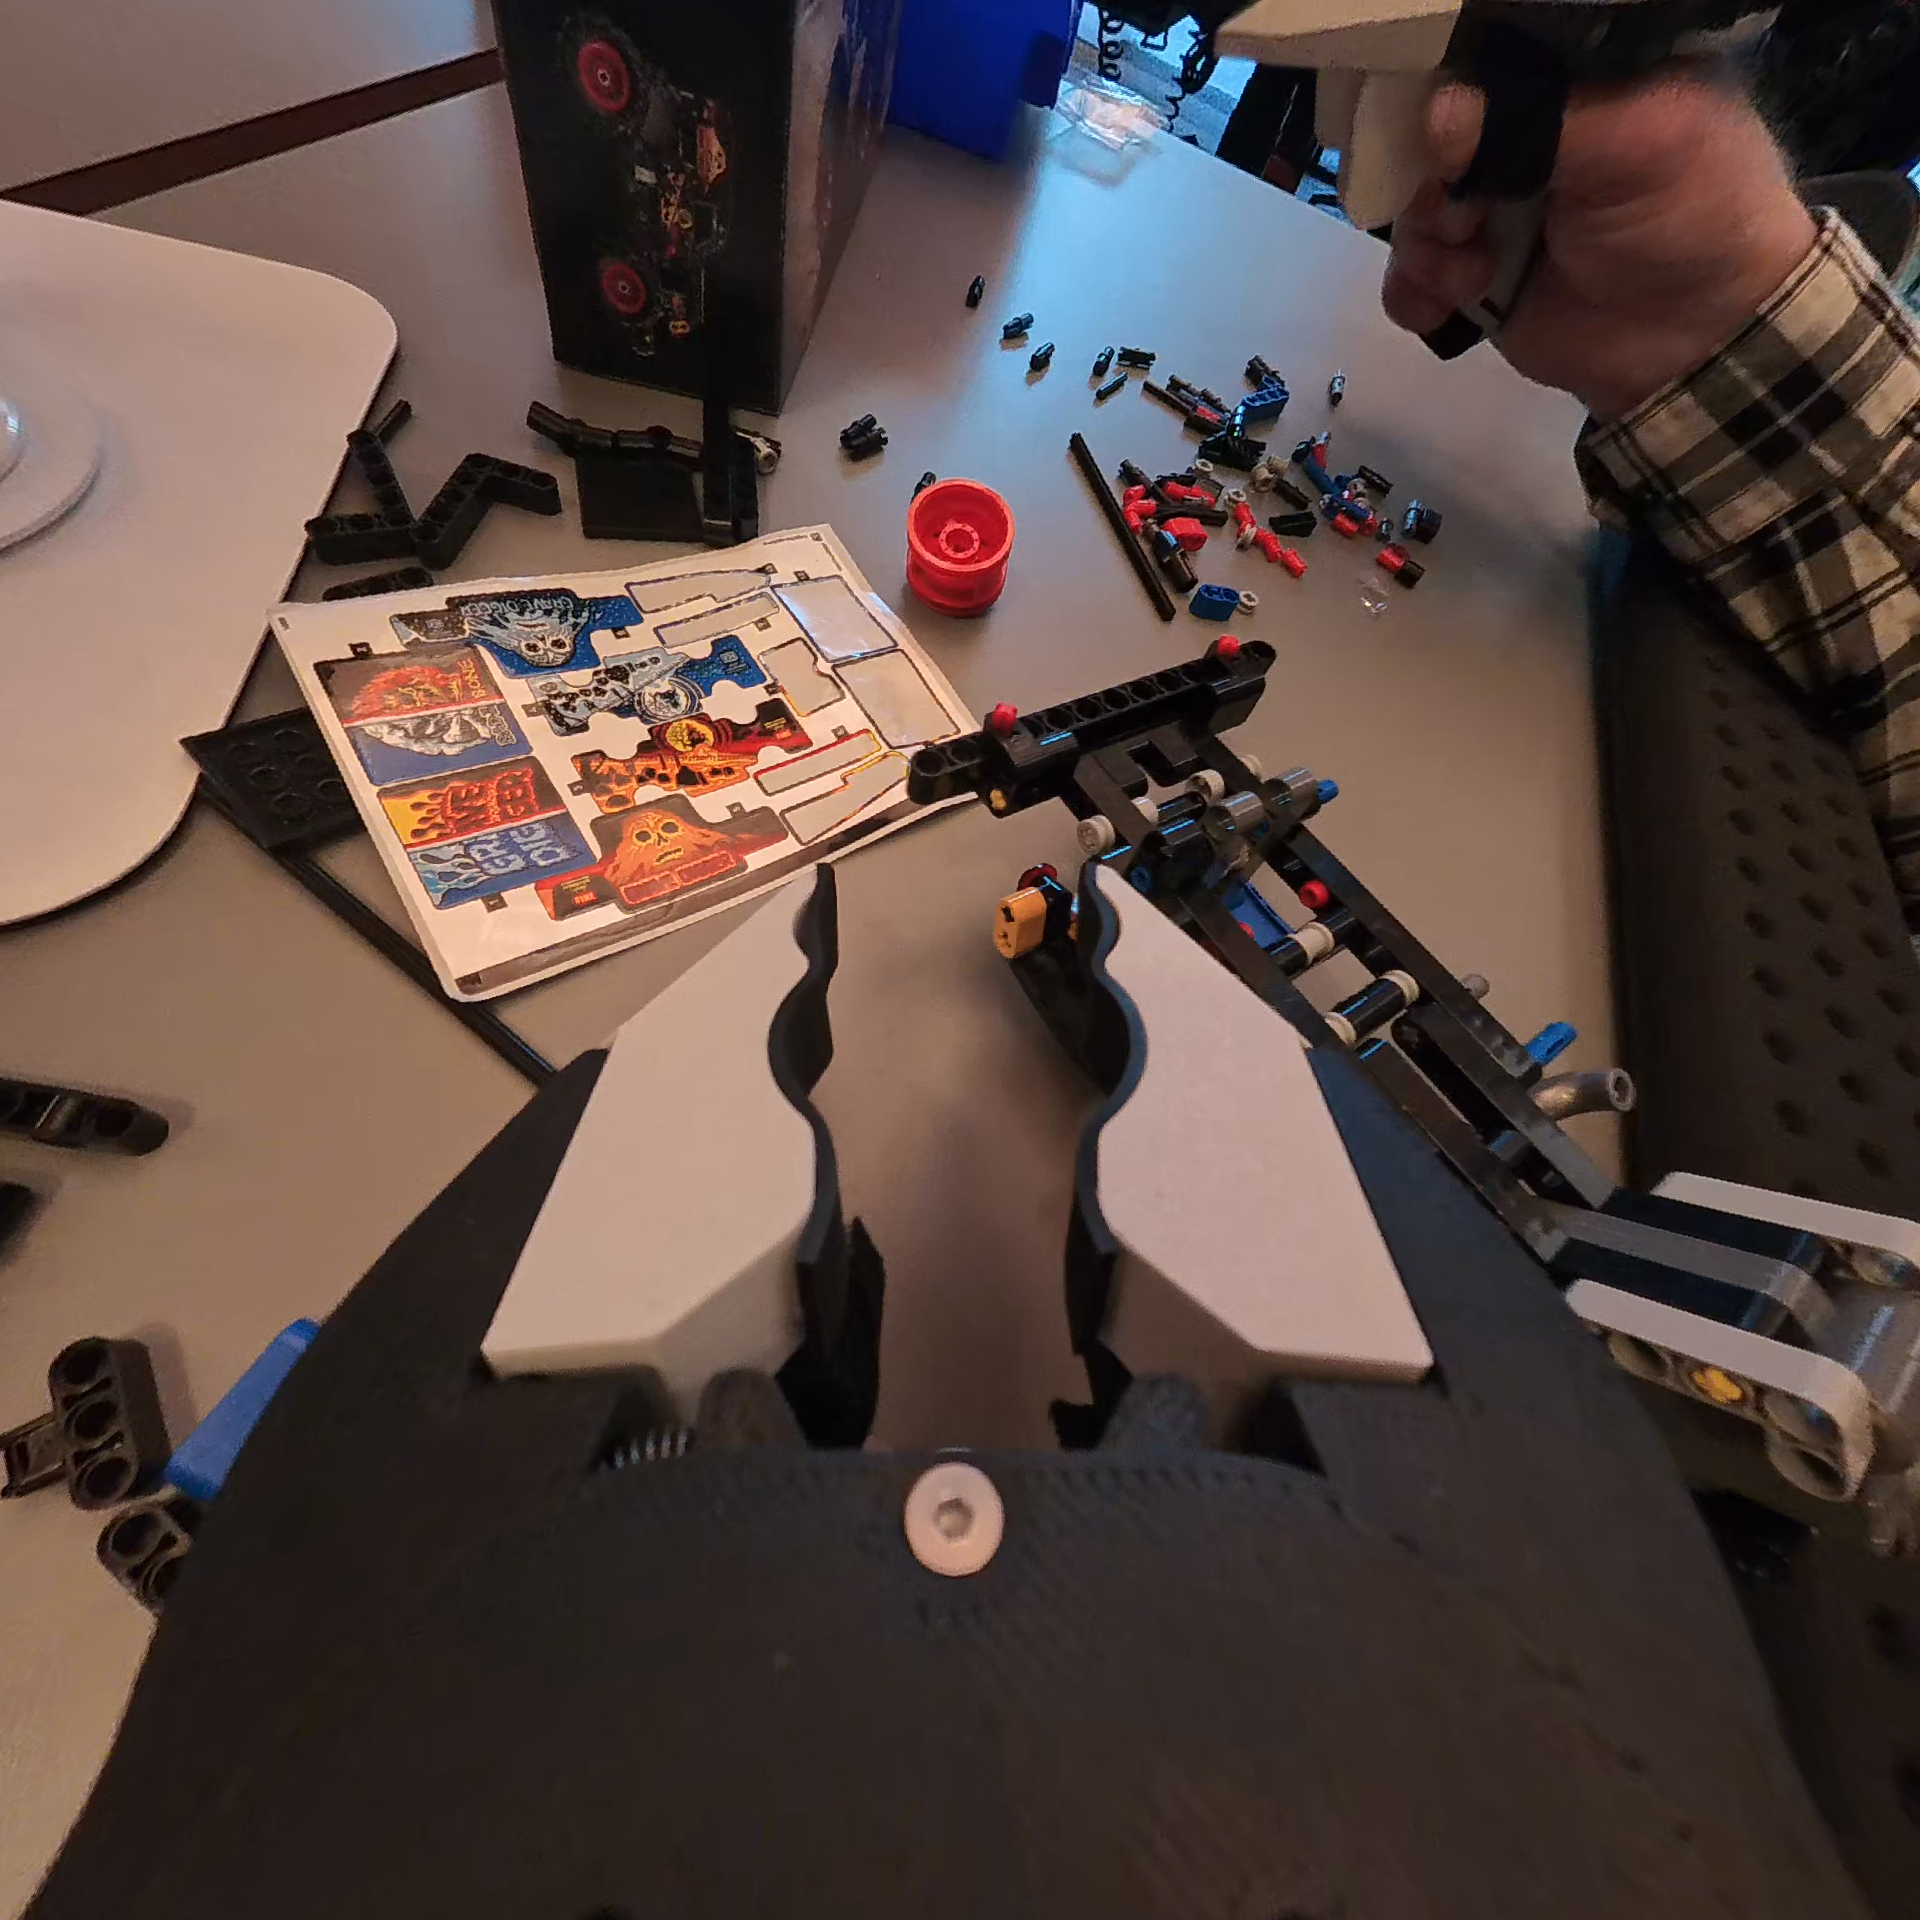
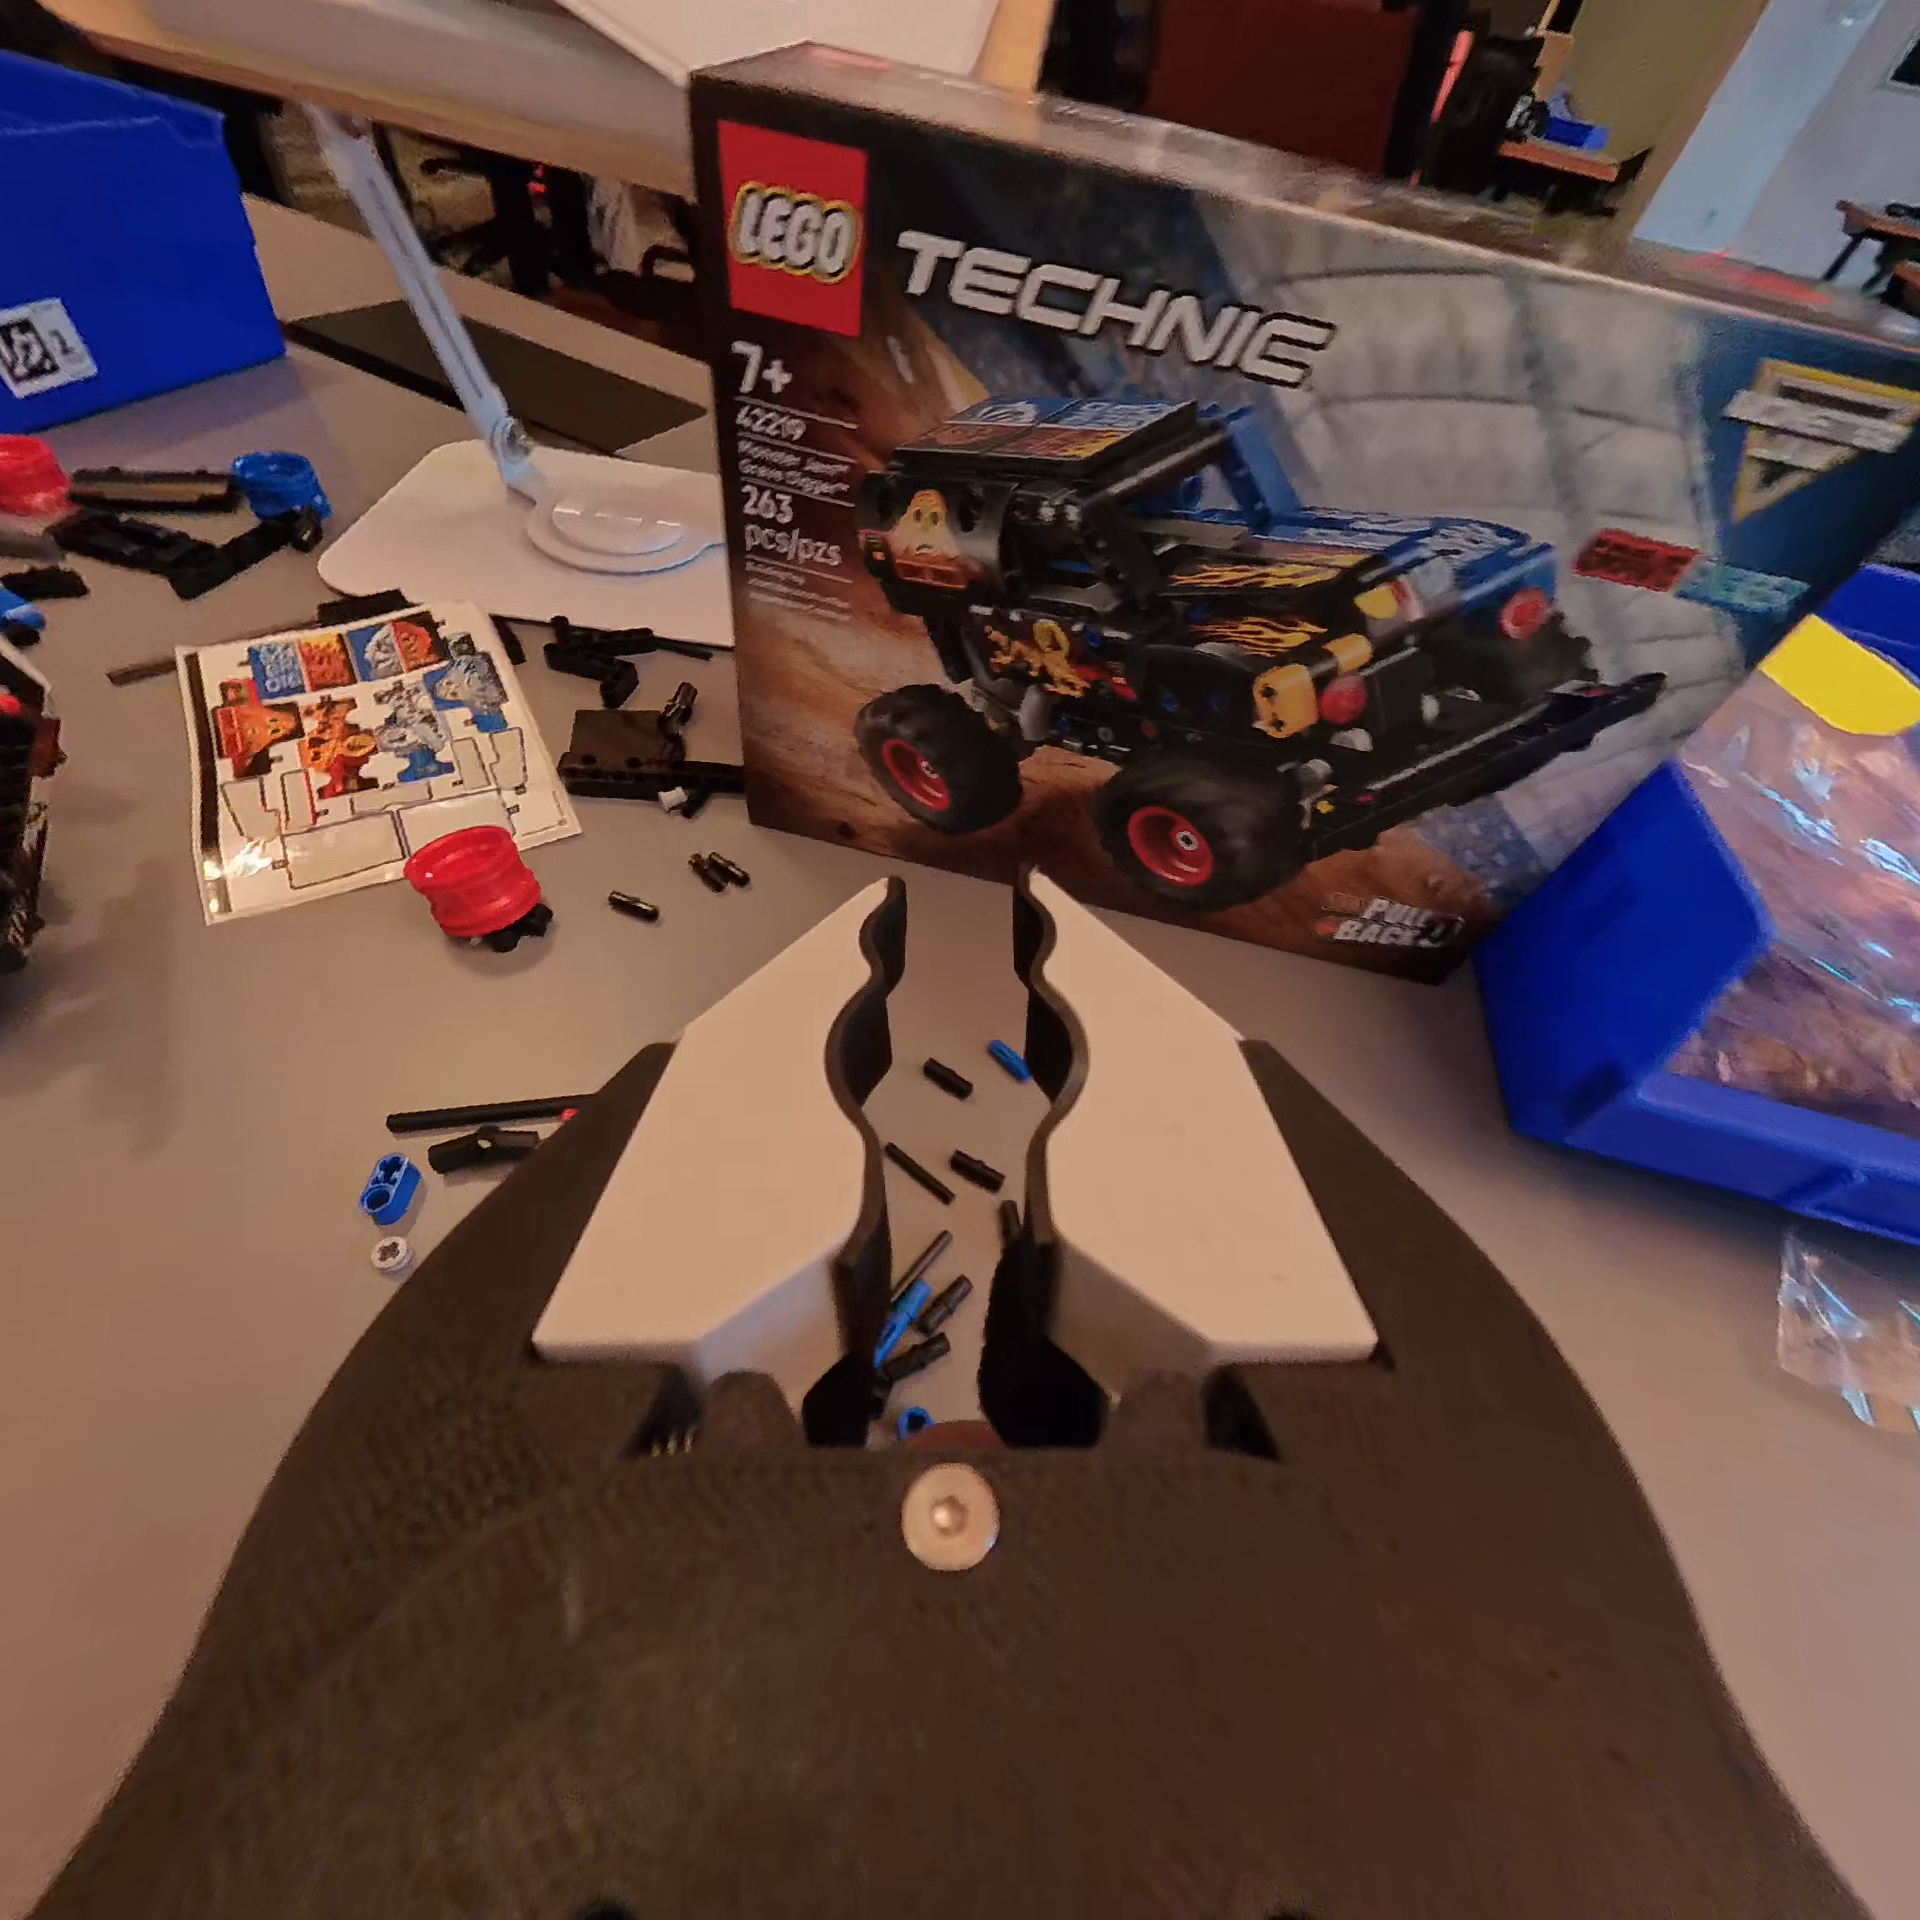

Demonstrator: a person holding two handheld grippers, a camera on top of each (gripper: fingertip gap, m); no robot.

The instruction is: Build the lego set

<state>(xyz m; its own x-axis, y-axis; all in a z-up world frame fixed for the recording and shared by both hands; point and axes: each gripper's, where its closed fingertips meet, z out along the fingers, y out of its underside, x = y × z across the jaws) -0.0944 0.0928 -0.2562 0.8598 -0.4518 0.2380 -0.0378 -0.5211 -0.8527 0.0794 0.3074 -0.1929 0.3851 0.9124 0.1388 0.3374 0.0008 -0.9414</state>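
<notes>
Plainly the build is only partly done: a long black chassis frame (image 1: 1299, 904) of studless beams, with grey, blue and red pins, lies on the grey desk (image 1: 987, 312) just right of the left gripper (image 1: 961, 914), whose fingers stand apart and empty. No wheels or body panels are on it yet, I judge. A ribbed red wheel hub (image 1: 958, 545) sits beyond, near the glossy sticker sheet (image 1: 613, 738), and small pins (image 1: 1257, 499) lie scattered far right. The right gripper (image 2: 958, 904) hovers over loose black pins (image 2: 945, 1153), fingers narrowly parted, holding nothing. Behind stands the cardboard set box (image 2: 1247, 499), with blue bins (image 2: 1714, 987) to its right.
</notes>
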